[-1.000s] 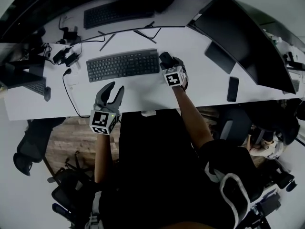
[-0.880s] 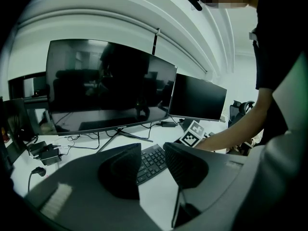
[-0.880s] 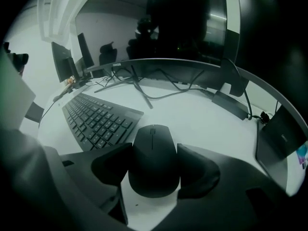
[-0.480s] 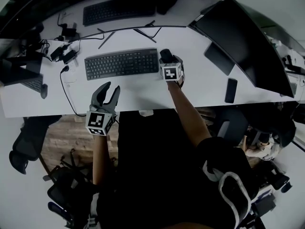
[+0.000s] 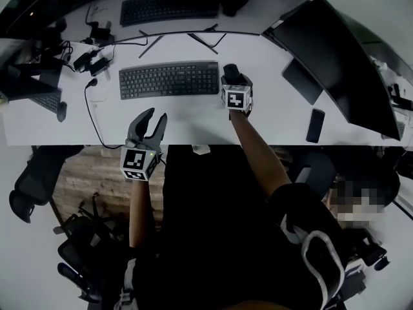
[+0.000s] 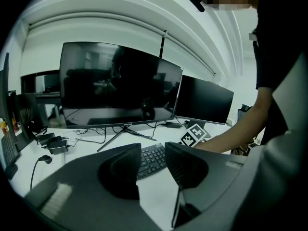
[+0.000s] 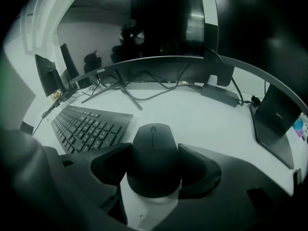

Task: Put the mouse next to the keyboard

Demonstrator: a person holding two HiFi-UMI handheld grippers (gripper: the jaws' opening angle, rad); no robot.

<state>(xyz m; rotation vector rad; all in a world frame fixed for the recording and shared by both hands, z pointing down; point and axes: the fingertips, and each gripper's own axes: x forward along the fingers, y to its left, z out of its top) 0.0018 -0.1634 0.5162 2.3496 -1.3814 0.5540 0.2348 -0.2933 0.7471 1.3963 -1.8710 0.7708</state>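
My right gripper has its jaws standing wide on the black mouse. One pad lies against each side of the mouse, and its rounded back fills the gap between them. The mouse points away from me towards the curved monitor at the top of the right gripper view. Seen from the head view, it sits just right of centre in the upper half of the frame, close beside the right end of the black keyboard with a narrow strip of white worktop between them. I cannot tell whether its underside rests on the worktop or hangs just above it.

My left gripper is at the near edge of the worktop, left of centre in the head view and well apart from the mouse. Its jaws are spread with nothing between them. Through the gap, the left gripper view shows only the near keys of the keyboard and bare worktop.

A dark phone lies flat near the right edge of the worktop. A second keyboard lies at the top of the head view.
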